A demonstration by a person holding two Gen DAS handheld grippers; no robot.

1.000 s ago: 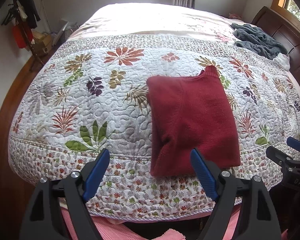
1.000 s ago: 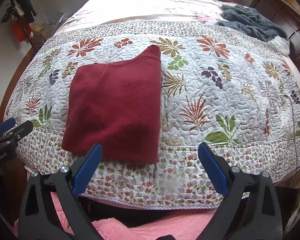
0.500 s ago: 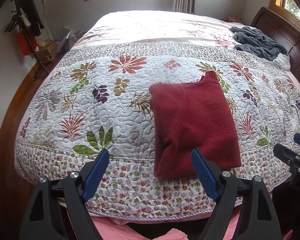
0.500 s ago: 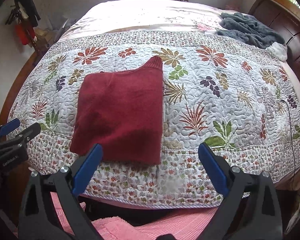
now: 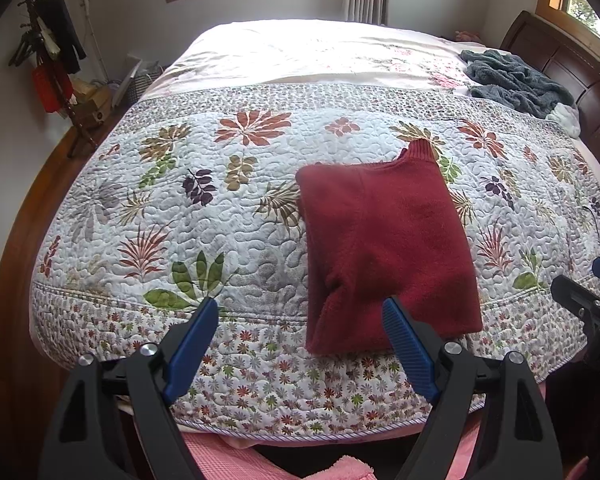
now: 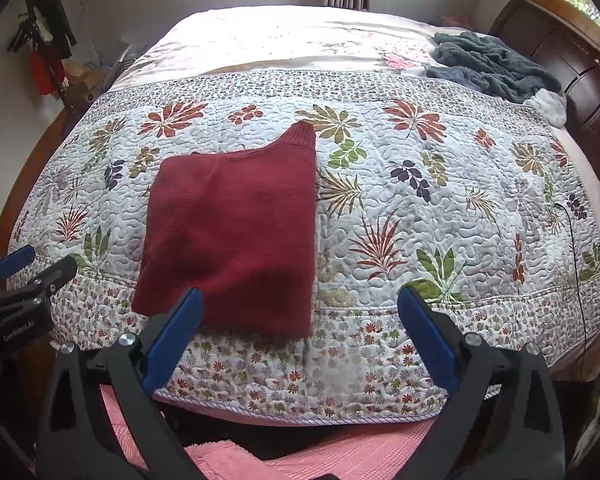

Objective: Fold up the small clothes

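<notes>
A dark red sweater (image 5: 384,240) lies folded into a rectangle on the floral quilt (image 5: 228,216), its ribbed collar pointing to the far side. The right wrist view shows the same sweater (image 6: 236,236) near the bed's front edge. My left gripper (image 5: 300,312) hangs open in front of the bed, short of the sweater's near edge, with nothing between its blue fingers. Further right, my right gripper (image 6: 300,300) is open too and holds nothing. Each gripper shows at the edge of the other's view.
A crumpled grey blanket (image 6: 488,64) and something white lie at the far right by the dark wooden headboard (image 6: 580,68). A coat stand (image 5: 52,64) with hanging clothes is at the far left. Pink cloth (image 6: 300,452) lies below the bed's front edge.
Both grippers have drawn back from the bed and tilted up a little, so the sweater sits lower and smaller in view. Both stay open. The sweater has not moved.
</notes>
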